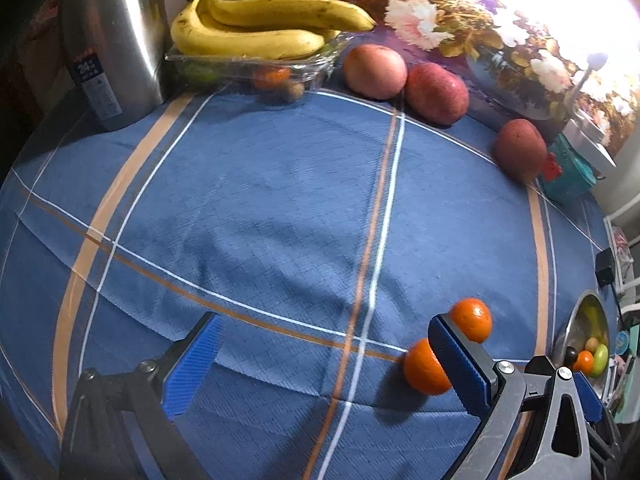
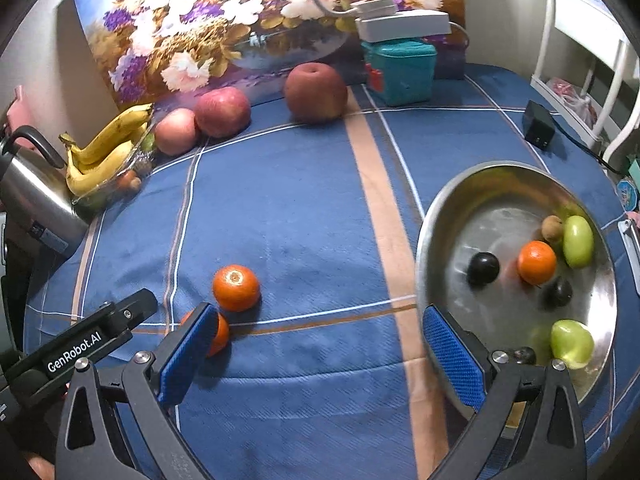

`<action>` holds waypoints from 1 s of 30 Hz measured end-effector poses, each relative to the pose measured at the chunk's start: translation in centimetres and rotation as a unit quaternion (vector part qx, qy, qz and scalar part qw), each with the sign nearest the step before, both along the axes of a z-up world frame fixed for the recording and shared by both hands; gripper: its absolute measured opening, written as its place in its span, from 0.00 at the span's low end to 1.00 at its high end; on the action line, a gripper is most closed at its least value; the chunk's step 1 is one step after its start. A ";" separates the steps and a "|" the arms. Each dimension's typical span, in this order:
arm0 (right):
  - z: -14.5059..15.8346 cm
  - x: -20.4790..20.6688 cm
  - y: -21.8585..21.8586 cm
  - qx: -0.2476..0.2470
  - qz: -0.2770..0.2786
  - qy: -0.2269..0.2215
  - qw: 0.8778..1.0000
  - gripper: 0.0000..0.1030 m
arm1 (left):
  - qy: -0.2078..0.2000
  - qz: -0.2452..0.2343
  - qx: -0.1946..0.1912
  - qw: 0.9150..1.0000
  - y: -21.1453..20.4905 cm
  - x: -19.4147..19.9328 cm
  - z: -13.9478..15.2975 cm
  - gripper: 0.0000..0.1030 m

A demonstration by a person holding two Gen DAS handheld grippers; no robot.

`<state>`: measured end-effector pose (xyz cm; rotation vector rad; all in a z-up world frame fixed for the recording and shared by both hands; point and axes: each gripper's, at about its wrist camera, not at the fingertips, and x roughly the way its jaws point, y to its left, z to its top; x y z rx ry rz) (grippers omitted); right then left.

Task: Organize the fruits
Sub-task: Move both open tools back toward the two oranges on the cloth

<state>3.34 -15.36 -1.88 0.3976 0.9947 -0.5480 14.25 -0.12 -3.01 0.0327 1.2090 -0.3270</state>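
Two oranges lie on the blue checked cloth. In the left wrist view the nearer orange (image 1: 422, 368) sits partly behind my left gripper's right finger, and the other orange (image 1: 473, 319) lies just beyond it. My left gripper (image 1: 328, 364) is open with only cloth between its fingers. My right gripper (image 2: 320, 358) is also open and holds nothing; one orange (image 2: 236, 288) lies ahead of its left finger and the second orange (image 2: 220, 334) is half hidden behind that finger. The metal bowl (image 2: 492, 168) at the right holds an orange (image 2: 536, 262), green fruits, dark plums and a kiwi.
Three apples (image 2: 326, 92) (image 2: 222, 112) (image 2: 176, 130) stand along the back by the flower picture. Bananas (image 1: 256, 28) rest on a glass dish (image 1: 320, 66) beside a steel kettle (image 1: 112, 40). A teal box (image 2: 400, 68) and a black adapter (image 2: 538, 124) sit at the back right.
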 end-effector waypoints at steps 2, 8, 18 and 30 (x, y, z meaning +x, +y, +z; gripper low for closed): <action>-0.2 0.5 0.2 -0.003 0.002 0.004 1.000 0.99 | 0.004 0.006 0.000 1.000 0.2 0.4 -0.4 1.00; -1.3 2.3 0.6 -0.008 0.007 0.017 1.000 0.99 | 0.011 0.012 0.011 1.000 0.5 1.5 -1.5 1.00; -2.6 4.8 1.0 0.000 0.021 0.017 1.000 0.99 | 0.016 0.033 0.020 0.999 1.8 3.3 -2.5 1.00; -3.7 6.7 1.9 0.001 0.038 0.020 0.999 0.79 | 0.023 0.037 0.021 0.999 2.2 5.1 -2.9 1.00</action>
